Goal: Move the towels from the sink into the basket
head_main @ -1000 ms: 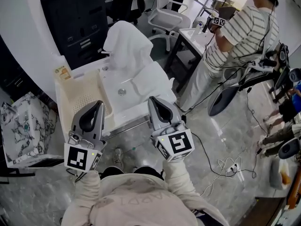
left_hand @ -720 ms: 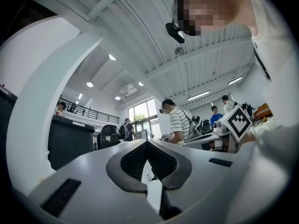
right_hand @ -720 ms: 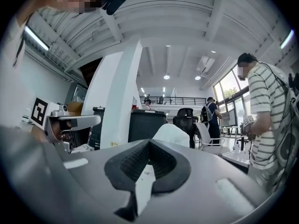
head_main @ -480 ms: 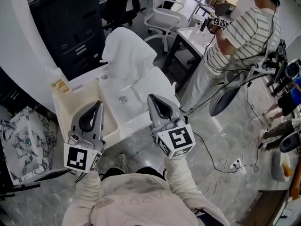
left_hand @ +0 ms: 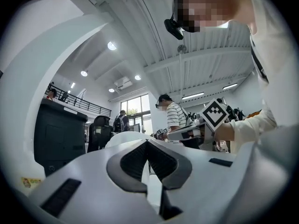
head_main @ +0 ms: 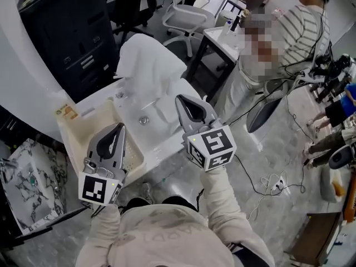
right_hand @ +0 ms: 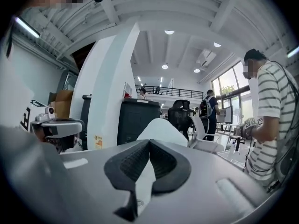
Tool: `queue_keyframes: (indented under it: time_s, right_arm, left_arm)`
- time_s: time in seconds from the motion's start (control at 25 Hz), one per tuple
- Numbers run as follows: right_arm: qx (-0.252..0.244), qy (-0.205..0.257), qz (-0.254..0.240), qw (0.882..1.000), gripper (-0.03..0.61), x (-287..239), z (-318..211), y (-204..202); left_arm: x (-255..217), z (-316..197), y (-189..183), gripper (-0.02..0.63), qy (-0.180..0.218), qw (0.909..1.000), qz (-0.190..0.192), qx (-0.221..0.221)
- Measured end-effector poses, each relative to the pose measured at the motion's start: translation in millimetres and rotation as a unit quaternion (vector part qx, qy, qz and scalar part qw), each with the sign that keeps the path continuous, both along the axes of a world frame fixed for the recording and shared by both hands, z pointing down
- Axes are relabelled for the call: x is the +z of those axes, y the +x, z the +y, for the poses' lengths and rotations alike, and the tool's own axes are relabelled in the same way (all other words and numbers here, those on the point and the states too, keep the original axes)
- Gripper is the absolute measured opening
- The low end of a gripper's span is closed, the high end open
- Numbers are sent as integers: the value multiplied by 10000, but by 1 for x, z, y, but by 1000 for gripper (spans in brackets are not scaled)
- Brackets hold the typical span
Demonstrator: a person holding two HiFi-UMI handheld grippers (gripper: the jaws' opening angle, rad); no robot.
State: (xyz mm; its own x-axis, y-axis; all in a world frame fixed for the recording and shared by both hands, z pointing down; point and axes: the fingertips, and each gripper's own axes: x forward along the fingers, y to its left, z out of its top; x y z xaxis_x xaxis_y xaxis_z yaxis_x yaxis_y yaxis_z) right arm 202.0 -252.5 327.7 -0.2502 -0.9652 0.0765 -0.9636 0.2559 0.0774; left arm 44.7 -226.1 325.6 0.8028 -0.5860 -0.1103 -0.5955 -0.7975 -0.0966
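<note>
A big white towel [head_main: 147, 63] is heaped over the back of the white sink [head_main: 161, 143], and more white cloth [head_main: 167, 102] lies in the basin beside the drain. A cream perforated basket [head_main: 83, 129] stands against the sink's left side. My left gripper [head_main: 118, 125] is shut and empty, held level over the basket's near right part. The right gripper [head_main: 181, 99] is also shut and empty, above the sink's front right rim. In the left gripper view the left gripper [left_hand: 147, 140] has the towel [left_hand: 122, 138] just behind its tips. The right gripper [right_hand: 149, 141] faces the towel [right_hand: 161, 127] too.
A person in a striped shirt [head_main: 300, 32] stands at a desk [head_main: 222, 38] behind the sink on the right, with an office chair [head_main: 186, 15] nearby. A dark cabinet [head_main: 67, 38] is at the back left, a patterned bag [head_main: 28, 177] at left. Cables [head_main: 267, 188] lie on the floor.
Both grippers have moved forward towards the sink, the right one now over its front rim. Their jaws stayed shut and empty.
</note>
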Motion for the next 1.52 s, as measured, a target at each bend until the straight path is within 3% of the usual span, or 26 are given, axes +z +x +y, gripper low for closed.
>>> queue_keyframes:
  time_s: [0.2, 0.24, 0.6, 1.24, 1.52]
  right_arm:
    - [31, -112, 94, 9999, 26, -10, -24, 7]
    - [7, -167, 114, 9998, 74, -10, -29, 8]
    - [-77, -492, 381, 9980, 141, -14, -75, 7]
    - [14, -873, 972, 9914, 227, -15, -136, 13]
    - [-36, -1076, 923, 9899, 267, -5, -150, 16]
  left_arm:
    - [2, -11, -1, 5, -39, 10000, -14, 90]
    - [3, -13, -2, 5, -48, 9999, -5, 98]
    - [6, -32, -11, 5, -113, 9998, 16, 156]
    - [14, -53, -31, 5, -211, 9998, 39, 37]
    - [18, -61, -36, 5, -283, 9996, 49, -22]
